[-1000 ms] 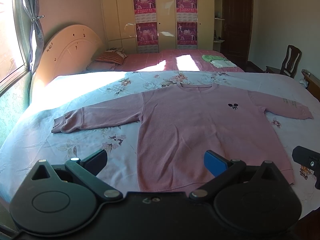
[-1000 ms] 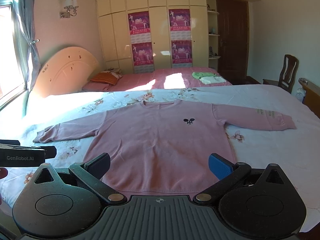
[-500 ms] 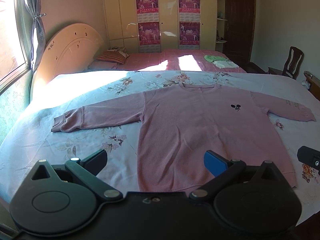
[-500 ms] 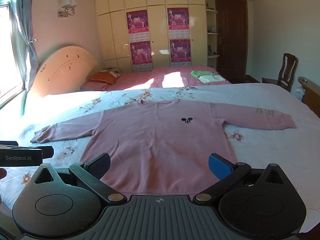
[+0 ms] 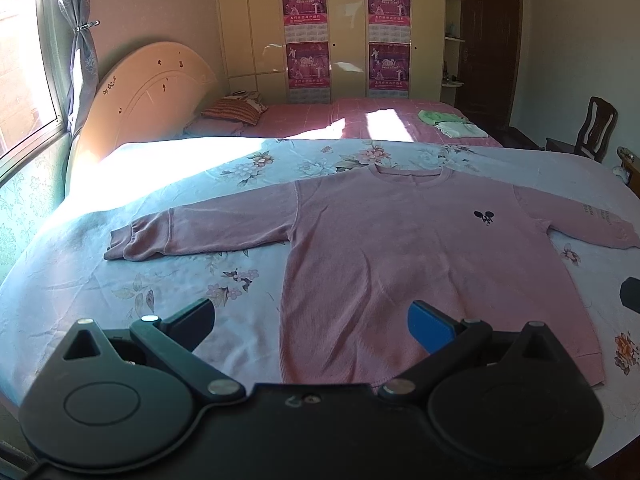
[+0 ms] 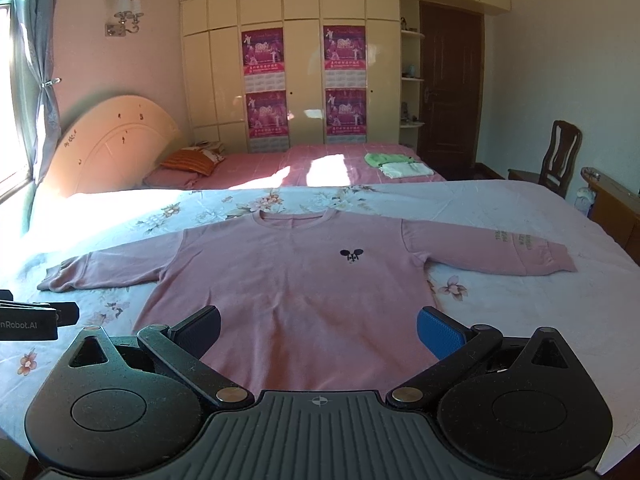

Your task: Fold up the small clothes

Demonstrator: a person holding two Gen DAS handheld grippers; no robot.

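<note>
— Left wrist view first: where does the pink sweatshirt [image 5: 420, 264] lie?

— Spread flat and face up on the floral bedsheet [image 5: 200, 280], hem towards the near edge of the bed, neckline towards the far edge. Both sleeves are stretched out sideways. A small dark emblem [image 5: 484, 216] sits on the chest.

— And the left gripper [image 5: 310, 318]?

— Jaws spread wide, nothing between them. It hangs over the near edge of the bed, with the hem's left corner showing between its fingers. One finger carries a dark pad, the other a blue pad [image 5: 430, 326].

— What about the right wrist view?

— Same garment [image 6: 296, 292], seen more centred. The right gripper [image 6: 318, 330] is also wide apart and empty, poised above the middle of the hem. I cannot tell if either gripper touches the cloth.

— Can each gripper see the other?

— Yes. The left one's dark body shows at the left border of the right view, and a dark bit of the right one shows at the right border of the left view.

— Anything beyond the bed?

— A second bed with a pink cover [image 6: 320, 164], holding a striped pillow [image 6: 192, 162] and folded clothes [image 6: 396, 164]. Behind it stands a cream wardrobe [image 6: 304, 80] with purple posters [image 6: 262, 56], and a wooden chair [image 6: 560, 156] is at the right.
</note>
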